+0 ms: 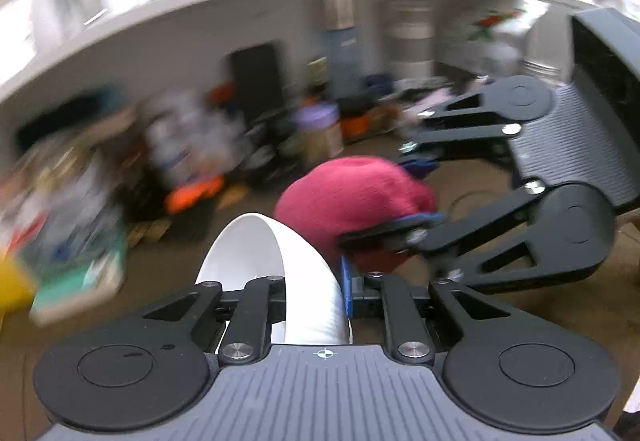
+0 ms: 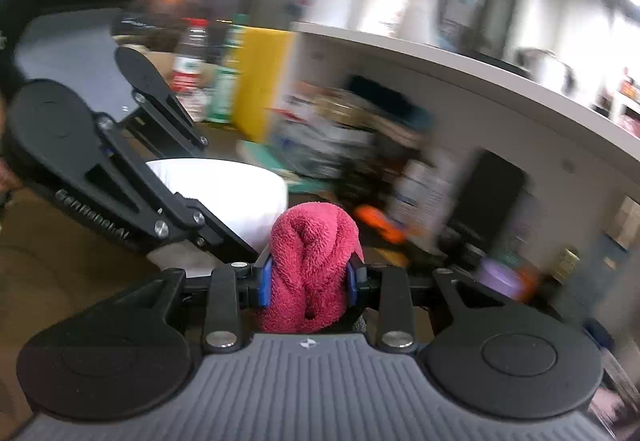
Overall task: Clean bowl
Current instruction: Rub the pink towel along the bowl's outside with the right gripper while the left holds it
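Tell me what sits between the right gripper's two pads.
A bunched red towel fills the gap between the right gripper's blue pads, clamped there; the right wrist view shows it best. The white bowl is just beyond.

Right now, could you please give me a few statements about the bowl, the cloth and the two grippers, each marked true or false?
1. The left gripper is shut on the rim of the white bowl. True.
2. The right gripper holds a blue sponge. False: it is shut on a red cloth.
3. The bowl is lying flat on the table. False: it is held up in the air, tilted.
4. The cloth is bunched between blue finger pads. True.
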### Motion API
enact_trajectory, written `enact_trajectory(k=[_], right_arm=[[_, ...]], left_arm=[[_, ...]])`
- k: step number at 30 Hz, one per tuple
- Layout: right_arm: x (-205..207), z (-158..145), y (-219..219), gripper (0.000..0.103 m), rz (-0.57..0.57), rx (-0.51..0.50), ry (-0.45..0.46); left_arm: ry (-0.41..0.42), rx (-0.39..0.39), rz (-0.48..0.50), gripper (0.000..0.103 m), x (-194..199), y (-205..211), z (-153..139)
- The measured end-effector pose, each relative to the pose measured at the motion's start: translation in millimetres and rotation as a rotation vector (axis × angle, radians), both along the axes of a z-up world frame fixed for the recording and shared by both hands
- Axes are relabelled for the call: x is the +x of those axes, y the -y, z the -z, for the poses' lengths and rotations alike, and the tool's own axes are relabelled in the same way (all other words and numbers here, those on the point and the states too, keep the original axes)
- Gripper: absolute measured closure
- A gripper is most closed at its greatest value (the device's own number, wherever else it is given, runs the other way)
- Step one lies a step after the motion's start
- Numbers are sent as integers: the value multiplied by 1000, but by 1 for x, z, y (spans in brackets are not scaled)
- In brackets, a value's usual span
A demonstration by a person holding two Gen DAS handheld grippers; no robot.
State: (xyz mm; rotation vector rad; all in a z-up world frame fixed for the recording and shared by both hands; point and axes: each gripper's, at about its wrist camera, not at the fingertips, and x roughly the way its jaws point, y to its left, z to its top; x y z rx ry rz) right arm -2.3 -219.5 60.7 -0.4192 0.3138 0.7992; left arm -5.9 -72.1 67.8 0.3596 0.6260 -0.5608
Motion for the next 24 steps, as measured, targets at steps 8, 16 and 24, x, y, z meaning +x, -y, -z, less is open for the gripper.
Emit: enact_trajectory(k=[8, 16, 24], right_arm=[[-1, 0, 30, 69, -49, 4, -6], [-87, -10, 12, 70, -418, 13, -16], [-64, -23, -3, 69, -477, 111, -32]], left_arm=[[-71, 52, 68, 84, -28, 9, 20], [-108, 126, -38, 83, -63, -45, 38], [-99, 115, -10, 81, -70, -63, 36]])
